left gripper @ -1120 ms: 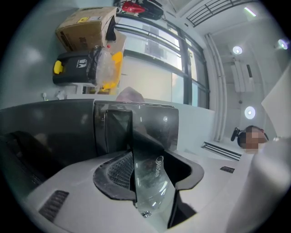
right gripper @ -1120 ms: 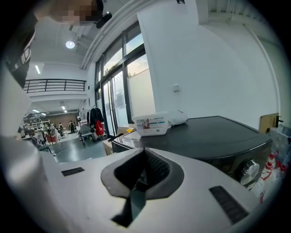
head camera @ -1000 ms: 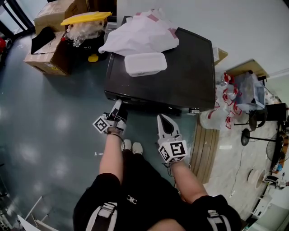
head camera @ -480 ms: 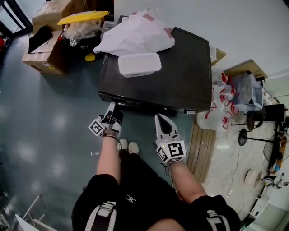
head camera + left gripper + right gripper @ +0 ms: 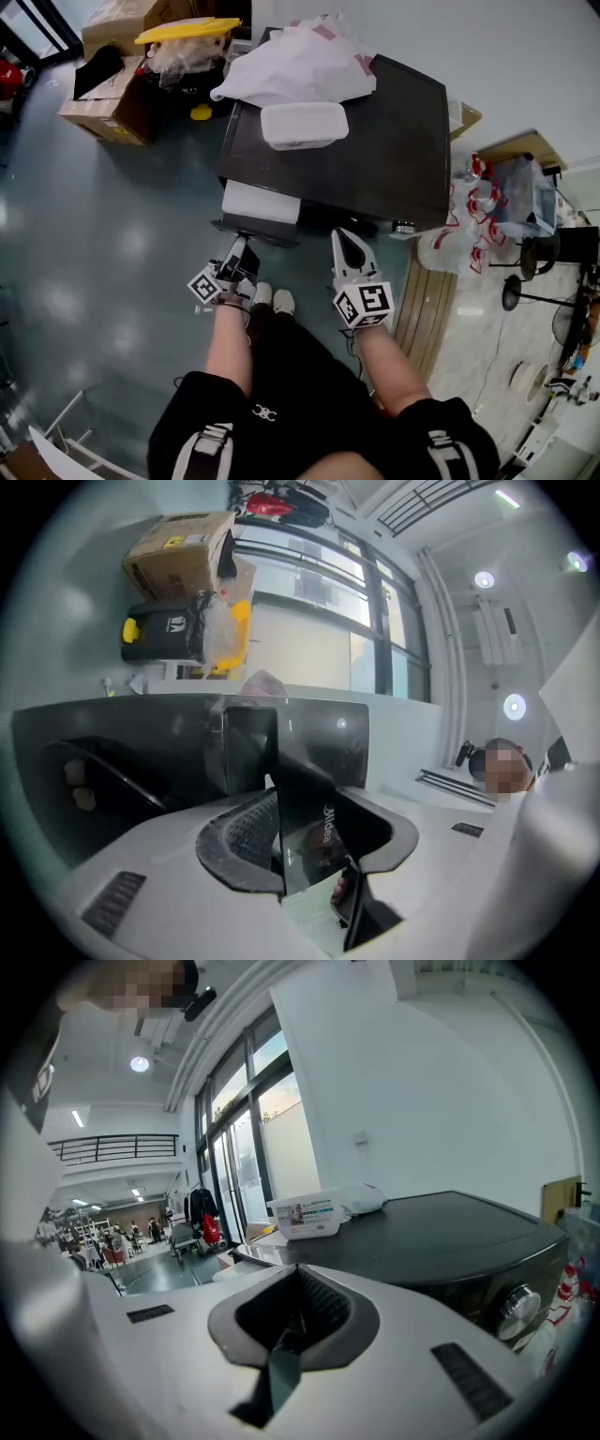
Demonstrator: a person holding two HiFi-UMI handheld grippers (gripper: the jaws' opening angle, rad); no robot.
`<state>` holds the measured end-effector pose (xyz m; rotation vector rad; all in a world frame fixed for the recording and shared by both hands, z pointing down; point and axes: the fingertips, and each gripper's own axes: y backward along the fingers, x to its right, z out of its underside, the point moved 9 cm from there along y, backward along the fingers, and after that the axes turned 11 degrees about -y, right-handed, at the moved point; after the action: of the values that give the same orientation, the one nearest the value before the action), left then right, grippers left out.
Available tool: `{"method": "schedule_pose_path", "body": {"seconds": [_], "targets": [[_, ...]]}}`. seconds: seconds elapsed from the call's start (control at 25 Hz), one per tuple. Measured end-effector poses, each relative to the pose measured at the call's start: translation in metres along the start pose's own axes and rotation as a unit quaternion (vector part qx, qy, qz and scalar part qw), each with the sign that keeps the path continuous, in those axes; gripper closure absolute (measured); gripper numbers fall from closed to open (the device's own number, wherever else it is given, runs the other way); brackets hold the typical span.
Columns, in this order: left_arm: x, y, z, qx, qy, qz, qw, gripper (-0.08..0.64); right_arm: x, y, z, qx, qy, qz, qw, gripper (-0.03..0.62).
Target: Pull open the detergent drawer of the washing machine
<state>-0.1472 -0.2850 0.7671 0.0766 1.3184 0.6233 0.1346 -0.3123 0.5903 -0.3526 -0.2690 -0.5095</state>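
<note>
Above grey floor [image 5: 112, 244], left tongs [image 5: 241, 249], just tightened, clamp pulled-out detergent drawer [image 5: 261, 202].

Bright, even indoor light, soft shadows, fisheye-warped edges

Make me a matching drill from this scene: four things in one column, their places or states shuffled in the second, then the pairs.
Column A
1. detergent drawer
2. white plastic container
3. right gripper
4. yellow lid

Column B
a. atop the clutter next to the cardboard box
b. shut, nothing between its jaws
c. slid out at the front of the washing machine
d. resting on top of that machine

Pairs: 1-c; 2-d; 3-b; 4-a
</note>
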Motion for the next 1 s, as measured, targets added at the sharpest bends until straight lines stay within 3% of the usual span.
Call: {"method": "schedule_pose_path", "body": {"seconds": [0.16,0.52,1.0], "targets": [[0.01,0.018,0.004,-0.011,0.001,-0.005,0.9999,0.384,-0.009,0.004,0.005,0.005,-0.007,-0.008,1.0,0.591],[0.03,0.041,0.013,0.01,0.001,-0.041,0.9991,0.383,-0.037,0.026,0.006,0.009,0.022,-0.05,0.998,0.591],[0.053,0.075,0.018,-0.004,0.004,-0.049,0.9988,0.383,-0.056,0.05,0.003,0.025,0.014,-0.048,0.998,0.591]]}}
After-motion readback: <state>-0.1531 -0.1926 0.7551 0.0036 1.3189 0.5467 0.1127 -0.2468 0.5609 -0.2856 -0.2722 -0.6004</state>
